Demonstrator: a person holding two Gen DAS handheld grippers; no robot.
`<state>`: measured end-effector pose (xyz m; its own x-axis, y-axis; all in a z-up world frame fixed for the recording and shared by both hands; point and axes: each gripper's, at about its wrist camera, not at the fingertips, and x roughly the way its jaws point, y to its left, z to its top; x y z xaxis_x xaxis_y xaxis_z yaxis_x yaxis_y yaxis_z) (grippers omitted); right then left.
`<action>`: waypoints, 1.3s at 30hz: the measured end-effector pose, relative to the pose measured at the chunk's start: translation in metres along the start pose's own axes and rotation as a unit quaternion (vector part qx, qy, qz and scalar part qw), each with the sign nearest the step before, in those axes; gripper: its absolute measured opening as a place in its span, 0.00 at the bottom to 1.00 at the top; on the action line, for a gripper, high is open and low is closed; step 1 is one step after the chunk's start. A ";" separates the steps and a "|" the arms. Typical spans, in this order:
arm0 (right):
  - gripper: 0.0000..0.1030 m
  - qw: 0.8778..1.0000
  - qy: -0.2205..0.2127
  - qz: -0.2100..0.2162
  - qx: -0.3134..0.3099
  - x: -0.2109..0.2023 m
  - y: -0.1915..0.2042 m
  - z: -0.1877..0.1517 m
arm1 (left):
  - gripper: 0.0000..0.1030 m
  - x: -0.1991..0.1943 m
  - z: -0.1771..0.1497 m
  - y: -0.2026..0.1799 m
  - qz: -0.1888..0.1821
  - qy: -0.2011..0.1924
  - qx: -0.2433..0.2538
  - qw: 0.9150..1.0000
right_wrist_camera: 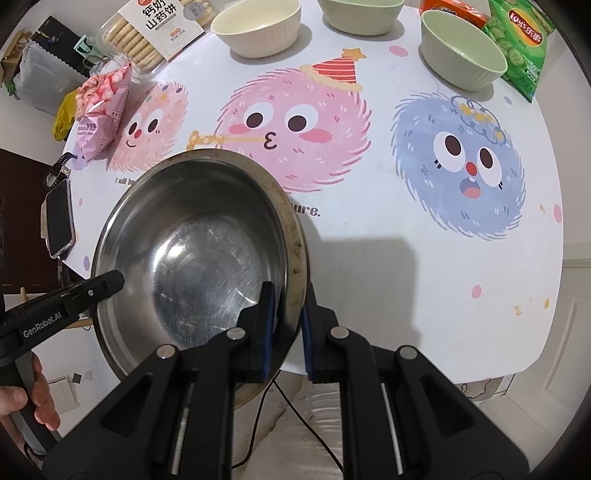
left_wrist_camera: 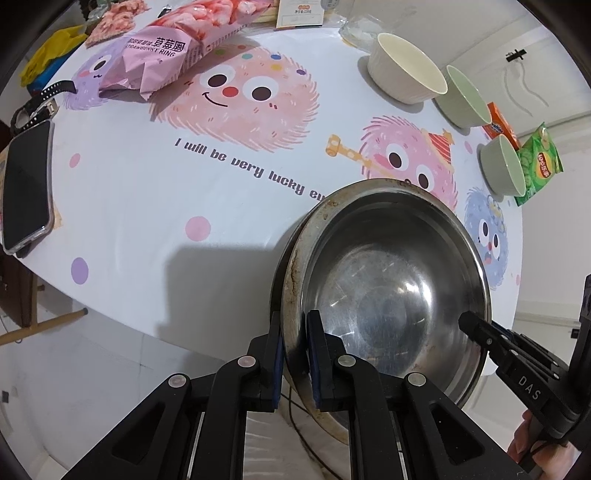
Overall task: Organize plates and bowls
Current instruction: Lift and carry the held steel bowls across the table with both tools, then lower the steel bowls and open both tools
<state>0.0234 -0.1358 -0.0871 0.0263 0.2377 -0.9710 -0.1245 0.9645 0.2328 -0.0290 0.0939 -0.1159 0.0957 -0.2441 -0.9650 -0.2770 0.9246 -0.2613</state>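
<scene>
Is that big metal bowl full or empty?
Empty: the steel bowl shows only its bare, scratched, shiny bottom, with brownish stains along the rim. Both grippers pinch its rim.

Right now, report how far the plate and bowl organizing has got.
Done: nothing stacked yet. The cream ribbed bowl and two pale green ribbed bowls sit apart on the cartoon tablecloth. In hand: the large stainless steel basin, its rim pinched by the left gripper and right gripper. Left: placing it and gathering the bowls.
</scene>
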 end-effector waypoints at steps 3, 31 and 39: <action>0.15 1.000 0.003 -0.003 -0.001 0.002 0.001 0.001 | 0.11 0.001 0.001 -0.002 0.004 0.000 0.001 1.000; 0.85 1.000 0.003 0.009 0.004 -0.009 -0.007 -0.001 | 1.00 -0.002 -0.001 0.018 -0.004 -0.017 -0.039 0.999; 0.99 0.998 0.023 0.037 0.047 0.011 -0.027 -0.005 | 1.00 0.016 0.003 0.026 -0.007 0.006 -0.050 0.999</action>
<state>0.0220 -0.1595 -0.1041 -0.0248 0.3062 -0.9516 -0.0300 0.9513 0.3069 -0.0313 0.1147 -0.1380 0.0892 -0.2617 -0.9610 -0.3699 0.8871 -0.2760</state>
